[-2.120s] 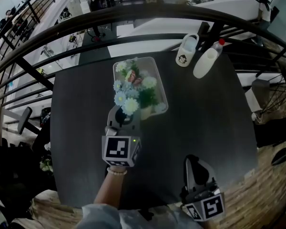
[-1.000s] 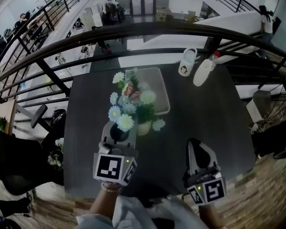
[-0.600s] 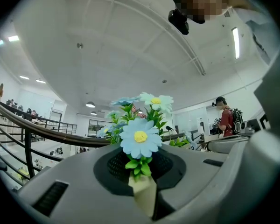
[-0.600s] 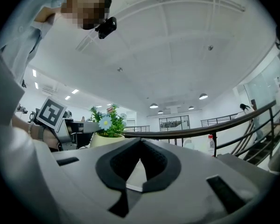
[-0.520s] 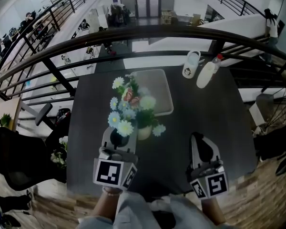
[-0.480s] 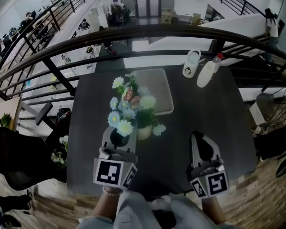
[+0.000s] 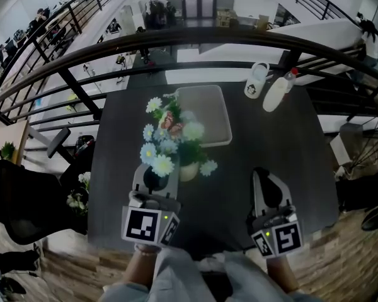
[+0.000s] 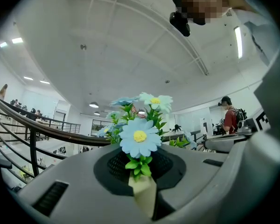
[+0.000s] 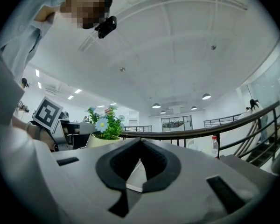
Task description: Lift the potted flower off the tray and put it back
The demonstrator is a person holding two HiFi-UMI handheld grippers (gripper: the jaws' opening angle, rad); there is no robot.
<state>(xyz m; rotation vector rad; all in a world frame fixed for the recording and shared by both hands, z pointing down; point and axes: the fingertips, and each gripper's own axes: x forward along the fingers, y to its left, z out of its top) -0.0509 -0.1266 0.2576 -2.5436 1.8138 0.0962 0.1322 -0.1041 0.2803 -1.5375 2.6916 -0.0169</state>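
A: Start close. Where is the left gripper (image 7: 156,170)?
B: Near-left over the dark worktop (image 7: 271,143), pointing level and away from the person. Its jaws are drawn in tight on the cream rim of the pot. Its own view shows that rim wedged between the pads, with a blue daisy right above it.

A: And the right gripper (image 7: 263,173)?
B: Near-right, well apart from the left one and also level. Its jaws are closed with the tips meeting and nothing between them.

A: Where is the potted flower (image 7: 179,150)?
B: Off the tray (image 7: 208,106), just beyond the left jaws, upright, by the tray's near-left corner. From the head view some blooms overlap the tray's left rim. I cannot tell whether the base rests on the worktop or hangs just over it.

A: What about the tray itself?
B: It is pale, rectangular and bare inside, mid-worktop, past the pot.

A: Anything farther out?
B: A white mug (image 7: 257,88) and a white bottle (image 7: 277,93) with a red cap, side by side at the far-right edge. Behind them is a dark railing (image 7: 195,39), with a lower floor visible through it.
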